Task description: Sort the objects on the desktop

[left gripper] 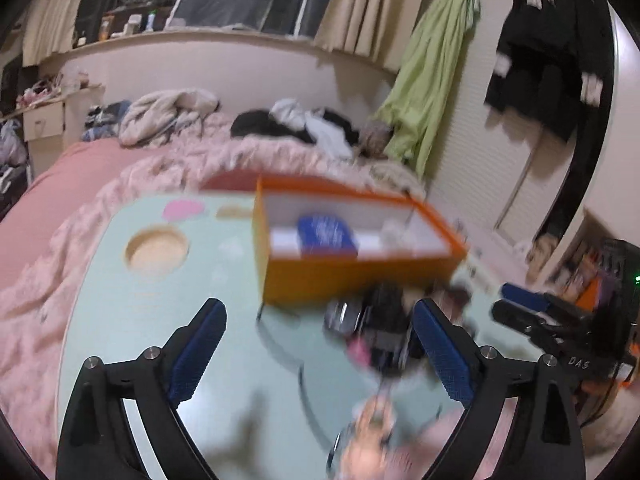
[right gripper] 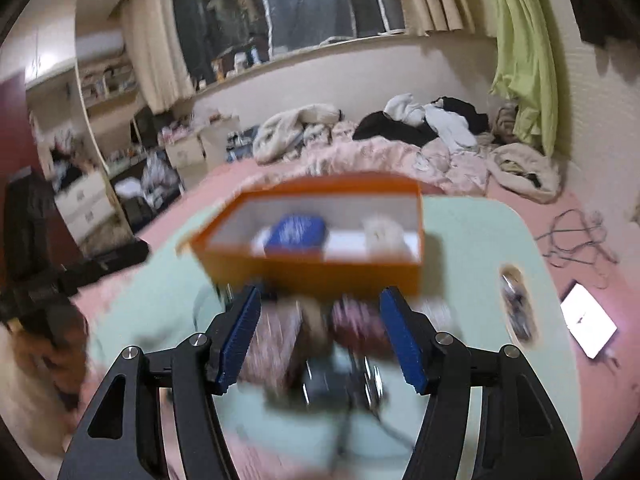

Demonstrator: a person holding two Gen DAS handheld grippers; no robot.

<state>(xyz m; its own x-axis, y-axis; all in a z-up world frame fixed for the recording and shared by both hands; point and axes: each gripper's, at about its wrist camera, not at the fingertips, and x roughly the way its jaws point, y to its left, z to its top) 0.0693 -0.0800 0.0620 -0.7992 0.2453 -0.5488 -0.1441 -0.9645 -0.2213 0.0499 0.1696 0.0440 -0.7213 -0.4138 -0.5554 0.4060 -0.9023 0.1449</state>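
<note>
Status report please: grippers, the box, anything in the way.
Left gripper open, empty. Right gripper open over blurred clutter. Orange box holds blue item. Clutter crowds box front.

- bed (left gripper: 80, 168) behind, pink cover, rumpled quilt (right gripper: 400, 152);
- clothes pile (right gripper: 420, 120) on it, black and white;
- green garment (left gripper: 428, 80) hanging at right wall;
- black garment (left gripper: 552, 52) hanging beside it;
- lit tablet (right gripper: 588, 326) and cable tangle (right gripper: 576, 240) on pink floor;
- windowsill (left gripper: 200, 36) with bottles

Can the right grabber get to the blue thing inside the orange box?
Probably yes. The orange box is open on top, and the blue thing lies uncovered inside. The right gripper is open, but blurry clutter lies between, so it likely must go over.
</note>
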